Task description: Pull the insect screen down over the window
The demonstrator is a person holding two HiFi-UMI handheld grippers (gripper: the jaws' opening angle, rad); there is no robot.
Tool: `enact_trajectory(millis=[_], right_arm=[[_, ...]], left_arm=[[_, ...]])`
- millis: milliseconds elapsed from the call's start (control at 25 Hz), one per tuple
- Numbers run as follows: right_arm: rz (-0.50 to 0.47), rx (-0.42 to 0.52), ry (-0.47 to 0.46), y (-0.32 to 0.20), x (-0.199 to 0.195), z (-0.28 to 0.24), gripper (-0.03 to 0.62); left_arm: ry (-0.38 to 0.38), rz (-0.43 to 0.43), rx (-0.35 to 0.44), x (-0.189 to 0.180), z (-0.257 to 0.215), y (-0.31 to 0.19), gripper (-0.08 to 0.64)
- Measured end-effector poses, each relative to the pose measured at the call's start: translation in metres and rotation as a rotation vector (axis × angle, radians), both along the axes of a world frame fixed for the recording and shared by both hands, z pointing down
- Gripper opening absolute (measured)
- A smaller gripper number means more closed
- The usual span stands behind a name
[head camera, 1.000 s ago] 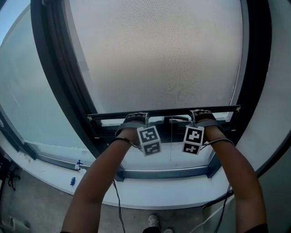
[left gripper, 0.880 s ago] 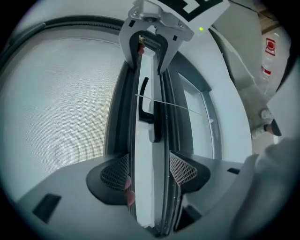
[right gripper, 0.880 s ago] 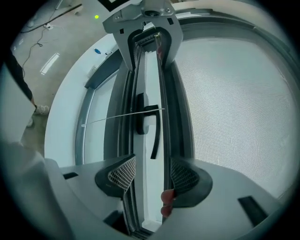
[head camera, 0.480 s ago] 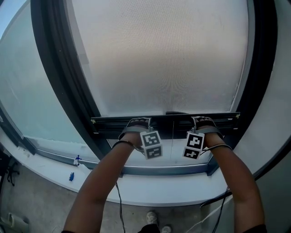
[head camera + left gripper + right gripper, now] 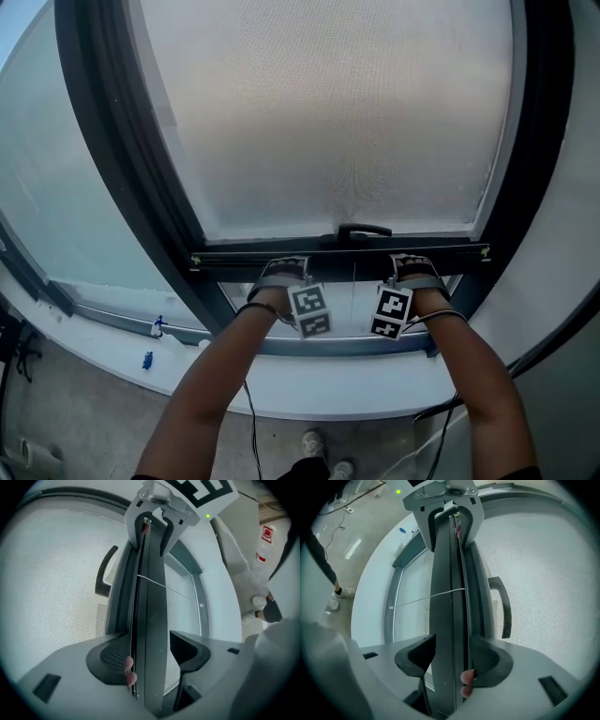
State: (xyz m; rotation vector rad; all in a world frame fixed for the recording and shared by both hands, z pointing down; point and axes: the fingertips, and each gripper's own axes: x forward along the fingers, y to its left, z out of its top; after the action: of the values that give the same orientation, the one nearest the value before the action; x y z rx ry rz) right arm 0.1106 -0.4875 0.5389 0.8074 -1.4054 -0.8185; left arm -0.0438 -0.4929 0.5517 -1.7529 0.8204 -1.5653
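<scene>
The insect screen [image 5: 328, 122] is a pale mesh that covers most of the window. Its dark bottom bar [image 5: 337, 255] runs level just above the lower window frame [image 5: 347, 345]. A black handle [image 5: 364, 231] sits on the bar's middle. My left gripper [image 5: 281, 268] is shut on the bar left of the handle, and my right gripper [image 5: 412, 265] is shut on it to the right. In the left gripper view the bar [image 5: 150, 620] passes between the jaws of the left gripper [image 5: 152, 656]. In the right gripper view the bar [image 5: 447, 620] lies in the right gripper [image 5: 452, 660].
A thin cord [image 5: 354, 295] hangs from the bar toward the frame. A white curved sill [image 5: 328, 394] runs below, with a small blue item [image 5: 147, 359] on its left. Dark side rails [image 5: 122, 159] flank the screen. A cable [image 5: 248, 412] trails to the floor.
Both grippers have come down with the bottom bar, which now sits lower and closer to the window frame. The black handle now shows above the bar.
</scene>
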Motion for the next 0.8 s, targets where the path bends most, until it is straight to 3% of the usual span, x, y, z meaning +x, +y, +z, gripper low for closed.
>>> enact_trajectory(millis=[360,640,800], right_arm=[[0.013,-0.076,0.031,0.0049,0.0012,0.0040,0.213],[0.012,-0.054,0.021,0.0015,0.0003,0.0056,0.213],[0.020,-0.061,0.017,-0.0015,-0.0011,0.0034,0.213]], left_arm=[[0.008,0.005,-0.044,0.0006,0.0039,0.0058,0.256],[-0.010,0.000,0.004,-0.0007,0.0049,0.0013,0.256],[0.005,0.000,-0.020,-0.0011,0.0036,-0.0001,0.256]])
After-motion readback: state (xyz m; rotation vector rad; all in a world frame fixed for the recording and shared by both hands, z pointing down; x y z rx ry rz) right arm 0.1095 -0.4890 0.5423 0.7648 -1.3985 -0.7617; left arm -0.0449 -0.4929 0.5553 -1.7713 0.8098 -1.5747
